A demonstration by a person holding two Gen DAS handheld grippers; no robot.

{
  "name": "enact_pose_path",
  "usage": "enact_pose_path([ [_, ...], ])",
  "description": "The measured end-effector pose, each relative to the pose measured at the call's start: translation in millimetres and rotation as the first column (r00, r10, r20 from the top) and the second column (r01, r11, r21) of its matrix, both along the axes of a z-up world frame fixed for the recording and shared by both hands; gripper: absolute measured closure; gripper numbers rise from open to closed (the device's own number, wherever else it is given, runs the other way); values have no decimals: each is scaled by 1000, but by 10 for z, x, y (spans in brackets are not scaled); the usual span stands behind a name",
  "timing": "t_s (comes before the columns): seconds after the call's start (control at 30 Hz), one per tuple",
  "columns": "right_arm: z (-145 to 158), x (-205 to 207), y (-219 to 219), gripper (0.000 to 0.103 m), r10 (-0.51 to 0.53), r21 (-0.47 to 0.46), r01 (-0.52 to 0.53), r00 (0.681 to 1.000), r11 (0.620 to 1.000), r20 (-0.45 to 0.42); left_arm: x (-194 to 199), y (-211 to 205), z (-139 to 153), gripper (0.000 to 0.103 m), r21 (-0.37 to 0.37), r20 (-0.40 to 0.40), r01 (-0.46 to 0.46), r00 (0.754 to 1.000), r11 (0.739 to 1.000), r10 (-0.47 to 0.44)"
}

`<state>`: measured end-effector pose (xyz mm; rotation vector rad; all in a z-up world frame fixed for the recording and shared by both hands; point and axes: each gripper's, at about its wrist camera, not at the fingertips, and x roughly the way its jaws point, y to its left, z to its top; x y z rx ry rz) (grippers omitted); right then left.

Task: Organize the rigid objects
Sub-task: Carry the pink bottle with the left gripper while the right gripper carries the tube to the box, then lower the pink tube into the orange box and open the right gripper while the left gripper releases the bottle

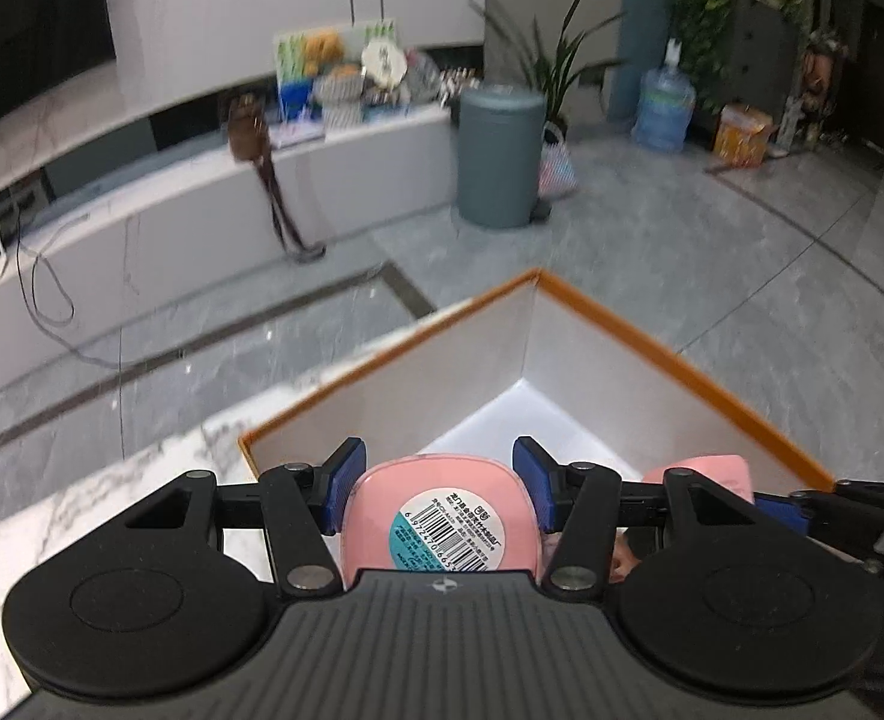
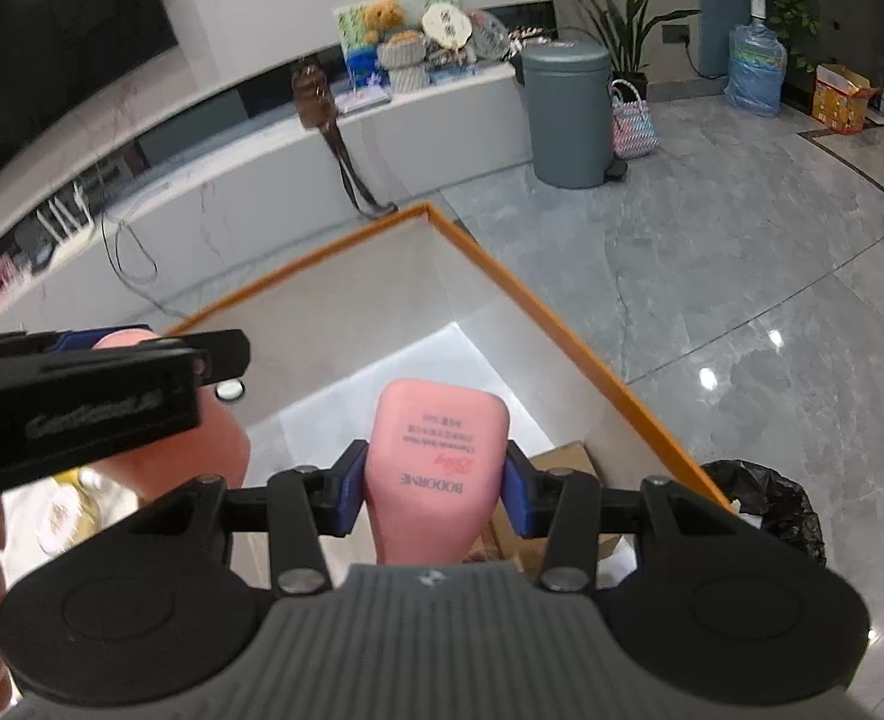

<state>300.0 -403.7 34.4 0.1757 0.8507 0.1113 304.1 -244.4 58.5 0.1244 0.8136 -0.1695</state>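
My left gripper (image 1: 438, 468) is shut on a pink container (image 1: 442, 516) with a barcode sticker on its base, held over the near edge of an open white box with an orange rim (image 1: 652, 336). My right gripper (image 2: 435, 471) is shut on a pink BODORNE bottle (image 2: 435, 450), held over the same box (image 2: 538, 300). The left gripper and its pink container (image 2: 165, 420) show at the left of the right wrist view. The right gripper's bottle (image 1: 706, 471) peeks in at the right of the left wrist view.
The box stands on a white marble table (image 1: 111, 498). A cardboard piece (image 2: 562, 462) and a black bag (image 2: 766, 504) lie right of the box. Beyond are a grey floor, a grey bin (image 1: 499, 156), a white low cabinet (image 1: 201, 210) and plants.
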Motion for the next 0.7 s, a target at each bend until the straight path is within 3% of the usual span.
enact_pose_path([
  [0.3,-176,72,190,58,88,-66,-94,992,993,-90,134,-24,-190,41,91,-106,30,994,995,-20],
  [0.7,-356,71,435,60,199,-59,-211,967,976,-160,352,-116,-339,41,126,-193,59,981,990,-34],
])
